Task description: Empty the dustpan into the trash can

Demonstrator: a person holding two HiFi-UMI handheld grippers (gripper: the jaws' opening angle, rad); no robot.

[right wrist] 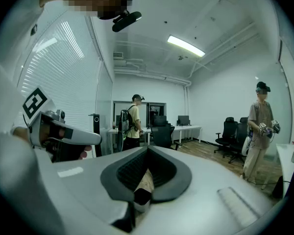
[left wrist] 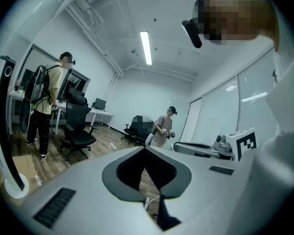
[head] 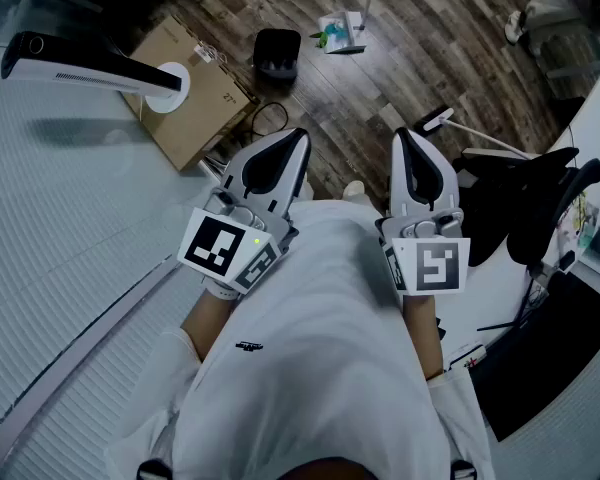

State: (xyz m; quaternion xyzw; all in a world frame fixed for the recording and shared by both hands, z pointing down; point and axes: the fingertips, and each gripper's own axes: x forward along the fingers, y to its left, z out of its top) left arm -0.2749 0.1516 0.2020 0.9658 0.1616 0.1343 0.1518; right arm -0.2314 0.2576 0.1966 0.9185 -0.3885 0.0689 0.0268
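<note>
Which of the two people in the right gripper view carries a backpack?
The person in the yellow shirt; the other person, at right, shows none.

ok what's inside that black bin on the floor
The head view looks down into the black bin standing on the wood floor, but its inside shows only as dark. Shadow covers the bottom, so I cannot tell whether anything is in it.
</note>
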